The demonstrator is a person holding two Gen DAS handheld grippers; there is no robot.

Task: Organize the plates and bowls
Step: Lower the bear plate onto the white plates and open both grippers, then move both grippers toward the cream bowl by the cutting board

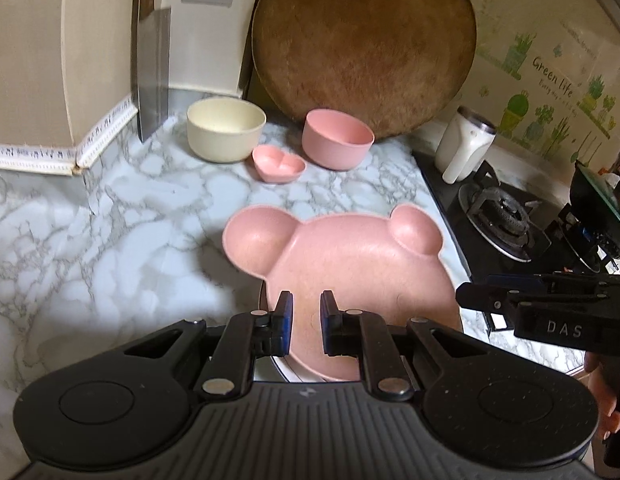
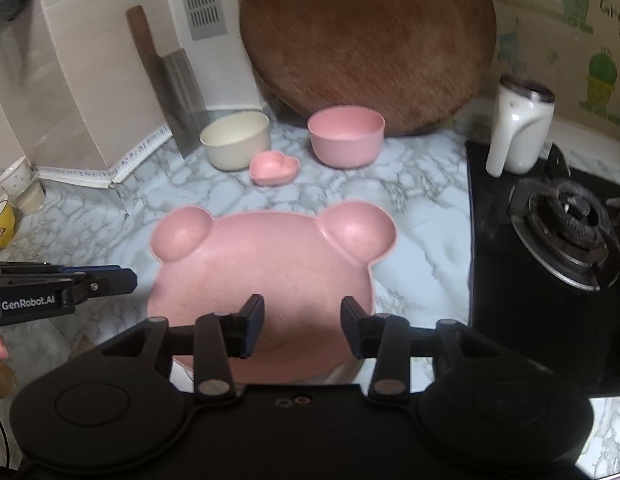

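Observation:
A pink bear-shaped plate [image 1: 350, 264] [image 2: 269, 264] lies on a white plate [image 1: 281, 372] [image 2: 342, 374] at the near edge of the marble counter. Behind it stand a cream bowl [image 1: 225, 128] [image 2: 234, 140], a pink bowl [image 1: 337, 138] [image 2: 346, 136] and a small pink heart-shaped dish [image 1: 278, 163] [image 2: 274, 167]. My left gripper [image 1: 305, 320] hovers over the bear plate's near part, jaws slightly apart and empty. My right gripper [image 2: 302, 326] is open above the bear plate. Each gripper shows in the other's view, the right one [image 1: 510, 300] and the left one [image 2: 89, 282].
A round wooden board [image 1: 364, 48] [image 2: 368, 40] leans on the back wall. A cleaver [image 1: 151, 72] [image 2: 181, 96] leans at the left. A white mug [image 1: 464, 144] [image 2: 518, 128] stands on the black gas stove [image 1: 506, 220] [image 2: 550, 260] at the right. Small cups [image 2: 13, 192] sit far left.

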